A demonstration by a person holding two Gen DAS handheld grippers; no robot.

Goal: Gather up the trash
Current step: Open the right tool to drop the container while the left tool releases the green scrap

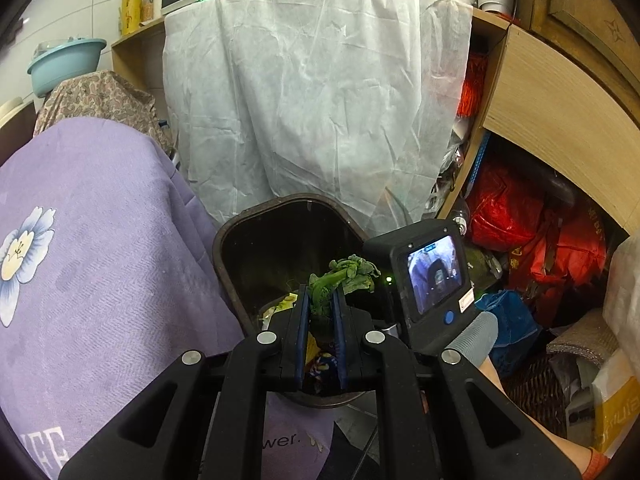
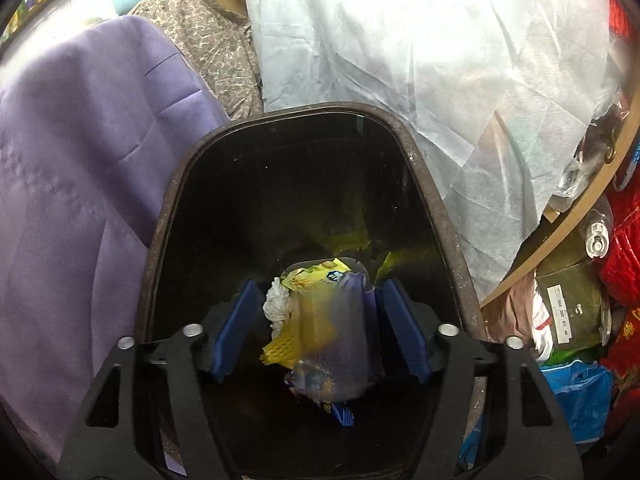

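Observation:
My left gripper (image 1: 320, 300) is shut on a wilted green vegetable stalk (image 1: 340, 276) and holds it over the open dark trash bin (image 1: 228, 236). The right gripper's body with its small screen (image 1: 434, 272) shows just right of it, over the bin. In the right wrist view my right gripper (image 2: 318, 296) is open above the bin (image 2: 424, 152), fingers spread wide. Between and below them lie a clear plastic bag with yellow wrappers (image 2: 324, 340) and a white crumpled tissue (image 2: 280, 304); whether the bag is falling or resting I cannot tell.
A purple flowered cloth (image 1: 100, 260) covers furniture left of the bin. A white sheet (image 1: 312, 100) hangs behind it. Red bags (image 1: 532, 224), a blue bag (image 1: 508, 324) and boxes crowd the shelf at right. A teal basin (image 1: 64, 64) sits at far left.

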